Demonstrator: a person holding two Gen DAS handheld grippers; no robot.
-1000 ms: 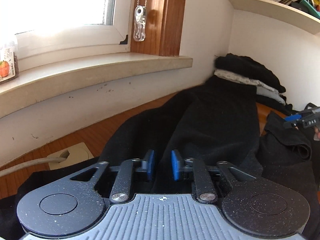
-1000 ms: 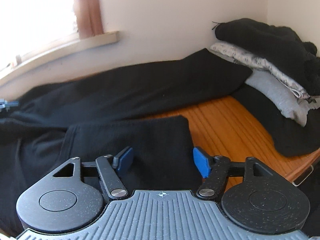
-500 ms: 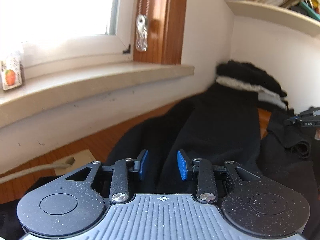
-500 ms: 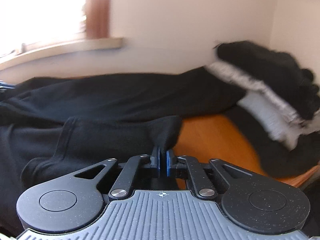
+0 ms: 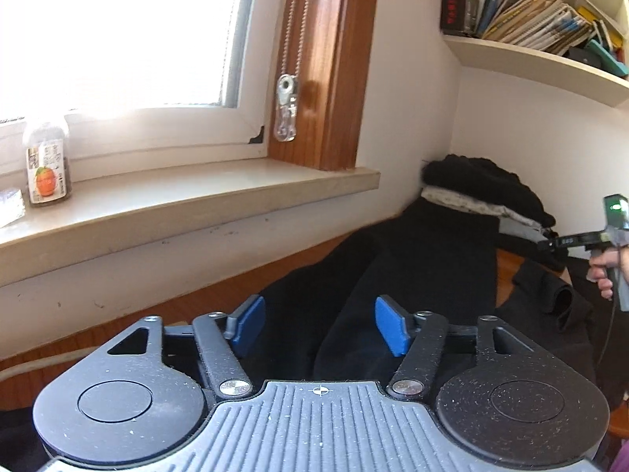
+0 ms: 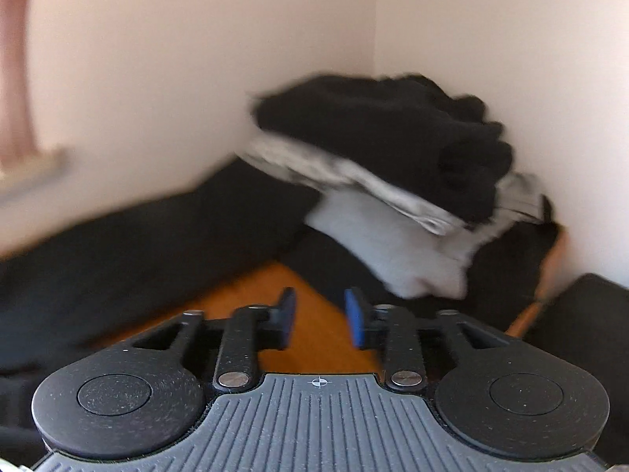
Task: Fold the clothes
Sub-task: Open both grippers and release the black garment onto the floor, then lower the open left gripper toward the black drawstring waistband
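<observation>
A black garment (image 5: 424,275) lies spread along the wooden tabletop (image 6: 314,306) below the windowsill (image 5: 177,200). The left gripper (image 5: 320,324) has just been opening, jaws wide over the cloth, gripping nothing. The right gripper (image 6: 319,316) (view blurred) has just been opening too, jaws half apart over bare wood, near a stack of folded clothes (image 6: 393,165).

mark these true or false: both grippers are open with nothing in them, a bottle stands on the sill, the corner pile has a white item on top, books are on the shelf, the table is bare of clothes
1. Both grippers, left gripper and right gripper, are open with nothing gripped: true.
2. A bottle stands on the sill: true.
3. The pile has a white item on top: false, a black one tops it.
4. Books are on the shelf: true.
5. The table is bare: false, a black garment lies on it.
</observation>
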